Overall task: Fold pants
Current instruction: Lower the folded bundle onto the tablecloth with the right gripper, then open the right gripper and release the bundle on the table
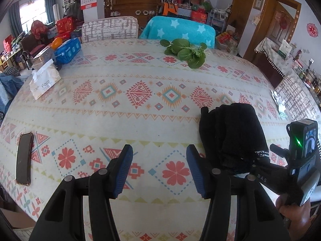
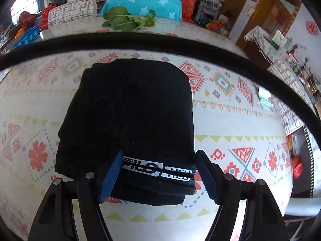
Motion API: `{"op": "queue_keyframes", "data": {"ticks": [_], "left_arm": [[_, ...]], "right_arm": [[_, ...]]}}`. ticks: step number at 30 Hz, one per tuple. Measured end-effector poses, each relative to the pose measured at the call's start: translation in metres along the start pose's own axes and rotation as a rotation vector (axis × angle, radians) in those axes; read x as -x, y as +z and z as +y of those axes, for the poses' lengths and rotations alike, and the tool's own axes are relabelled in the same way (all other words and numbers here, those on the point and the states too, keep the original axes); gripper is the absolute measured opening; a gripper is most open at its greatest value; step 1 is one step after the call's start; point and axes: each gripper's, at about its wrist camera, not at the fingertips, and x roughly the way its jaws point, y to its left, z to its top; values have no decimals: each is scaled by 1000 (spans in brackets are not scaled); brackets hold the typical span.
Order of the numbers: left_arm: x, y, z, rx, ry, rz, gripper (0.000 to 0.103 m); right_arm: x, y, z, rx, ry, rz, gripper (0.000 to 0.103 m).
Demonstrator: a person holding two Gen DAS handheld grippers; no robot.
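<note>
Between right gripper pads, folded pants

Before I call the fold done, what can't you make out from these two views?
- Folded black pants: the near edge under the waistband sits behind the right gripper in the right wrist view, so whether the layers line up there is hidden.
- In the left wrist view the pants' right side is covered by the right gripper's body.
- Waistband lettering: upside down, partly cut by the blue pads.
- Small pale object beyond the pants: blurred, unidentifiable.
</note>
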Motion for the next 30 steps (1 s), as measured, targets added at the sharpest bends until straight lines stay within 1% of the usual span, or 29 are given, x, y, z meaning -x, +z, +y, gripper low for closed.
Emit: {"op": "queue_keyframes", "data": {"ticks": [1, 2, 6, 9, 11, 14, 16, 18, 20, 25, 30], "left_arm": [[4, -3, -3, 5, 7, -6, 60], [8, -5, -6, 8, 15, -12, 62], [24, -15, -24, 14, 32, -39, 63], [39, -19, -44, 0, 43, -77, 63], [49, -22, -58, -19, 62, -115, 64], [60, -28, -75, -42, 88, -156, 74], [63, -33, -87, -56, 105, -168, 74], [61, -37, -96, -65, 115, -158, 75], [57, -41, -103, -63, 120, -142, 75], [47, -47, -118, -54, 103, -96, 75], [52, -49, -126, -51, 130, -122, 75]], "right_arm": [[6, -1, -2, 5, 15, -23, 78], [16, -2, -8, -1, 47, -55, 78], [47, -14, -33, -43, 114, -150, 79], [61, -31, -57, -74, 140, -179, 79], [66, -43, -74, -94, 135, -195, 79], [64, -64, -107, -157, 118, -177, 80], [57, -74, -124, -201, 105, -144, 80], [49, -85, -140, -246, 104, -109, 80], [46, -93, -151, -268, 106, -98, 80], [47, -97, -152, -231, 136, -109, 80], [47, -95, -144, -173, 168, -118, 80]]}}
